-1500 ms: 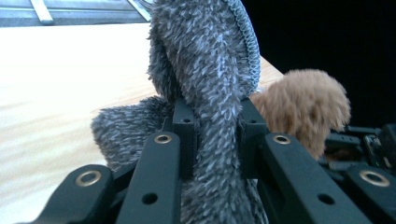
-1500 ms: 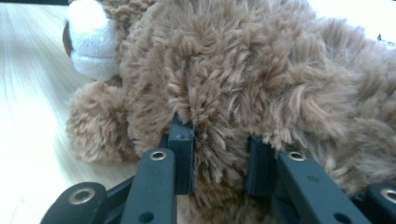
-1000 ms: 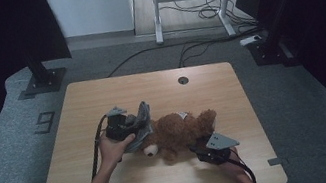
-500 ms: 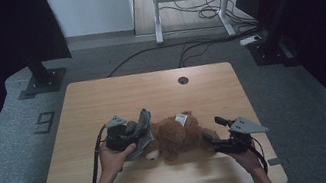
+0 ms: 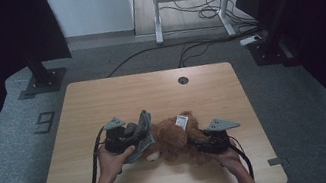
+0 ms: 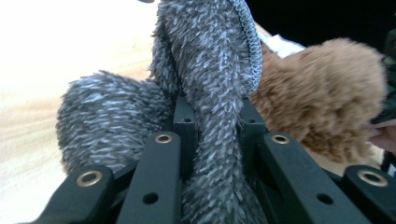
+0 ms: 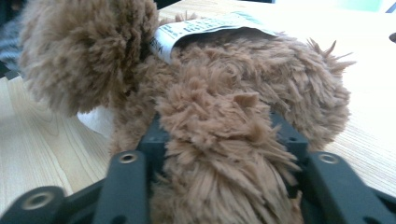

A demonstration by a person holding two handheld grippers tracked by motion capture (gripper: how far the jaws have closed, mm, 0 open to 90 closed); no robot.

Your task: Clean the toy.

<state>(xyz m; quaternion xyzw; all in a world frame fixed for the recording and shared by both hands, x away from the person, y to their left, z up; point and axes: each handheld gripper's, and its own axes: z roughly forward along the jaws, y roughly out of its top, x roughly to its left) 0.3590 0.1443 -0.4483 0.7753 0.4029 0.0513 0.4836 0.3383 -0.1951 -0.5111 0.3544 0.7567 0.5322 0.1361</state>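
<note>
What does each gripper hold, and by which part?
Left gripper holds the grey cloth by a fold. Right gripper, whose jaws just closed, holds the brown plush toy by a limb.

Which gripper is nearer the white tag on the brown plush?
Right. The right gripper grips the brown plush just below the white tag; the left gripper clamps grey fabric farther away.
</note>
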